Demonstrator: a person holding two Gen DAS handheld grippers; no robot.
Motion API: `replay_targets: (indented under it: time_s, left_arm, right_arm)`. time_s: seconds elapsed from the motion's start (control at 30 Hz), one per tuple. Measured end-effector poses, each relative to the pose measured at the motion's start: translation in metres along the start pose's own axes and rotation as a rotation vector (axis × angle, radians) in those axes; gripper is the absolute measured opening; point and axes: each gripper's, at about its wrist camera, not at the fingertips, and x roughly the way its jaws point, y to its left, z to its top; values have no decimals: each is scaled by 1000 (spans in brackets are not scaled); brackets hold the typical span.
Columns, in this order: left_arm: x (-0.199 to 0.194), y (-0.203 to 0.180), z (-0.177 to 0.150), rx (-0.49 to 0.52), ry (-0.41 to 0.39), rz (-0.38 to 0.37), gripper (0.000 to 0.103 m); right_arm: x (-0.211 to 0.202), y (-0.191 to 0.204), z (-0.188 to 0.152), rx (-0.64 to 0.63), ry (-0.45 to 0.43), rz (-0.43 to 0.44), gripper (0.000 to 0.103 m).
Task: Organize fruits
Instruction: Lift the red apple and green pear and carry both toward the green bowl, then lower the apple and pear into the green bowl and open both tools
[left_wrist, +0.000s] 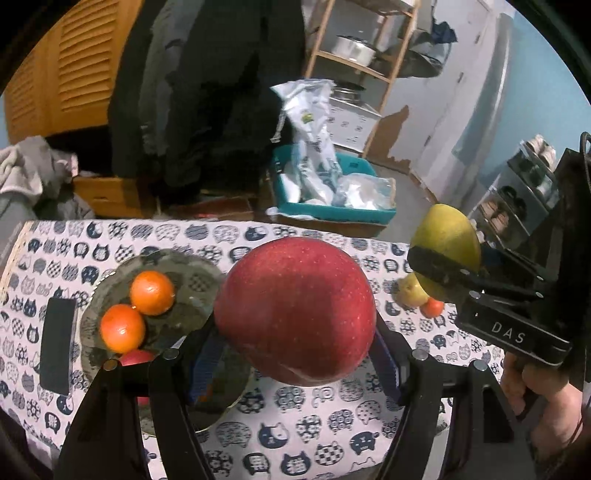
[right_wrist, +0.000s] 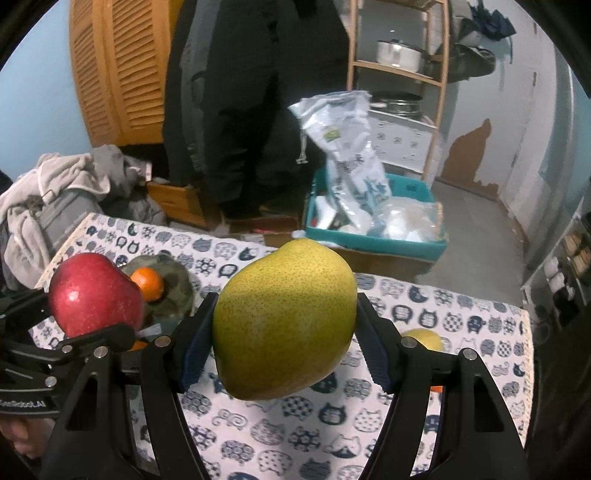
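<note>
Currently, the left gripper (left_wrist: 295, 332) clamps a large red apple (left_wrist: 295, 312), glossy and finely speckled, held above the cat-print tablecloth (left_wrist: 295, 435). The right gripper (right_wrist: 284, 339) clamps a yellow-green pear (right_wrist: 282, 317) with dotted skin, also clear of the cloth. Two oranges (left_wrist: 138, 310) touch each other on the glass plate (left_wrist: 192, 269) at left. A second pear (left_wrist: 412, 293) lies on the cloth beside a small orange fruit (left_wrist: 433, 307).

Worktop under cat-print cloth (left_wrist: 314, 424), teal bin (right_wrist: 373, 242) holding plastic bags (right_wrist: 347, 147), wooden shelf (right_wrist: 399, 70) with pot (right_wrist: 399, 53), louvered door (right_wrist: 118, 70), clothes pile (right_wrist: 62, 184) at left.
</note>
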Motion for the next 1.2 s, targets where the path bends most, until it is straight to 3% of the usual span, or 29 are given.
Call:
replay_targets:
  time_s: [0.73,1.2]
  left_arm:
    - [24,109,-18,-166,74,123,74]
    - [60,128,-35,-207,183,129,74]
  right_arm:
    - [84,93,11,-91,121,152,71]
    - [132,112,1,-52,251,247,71]
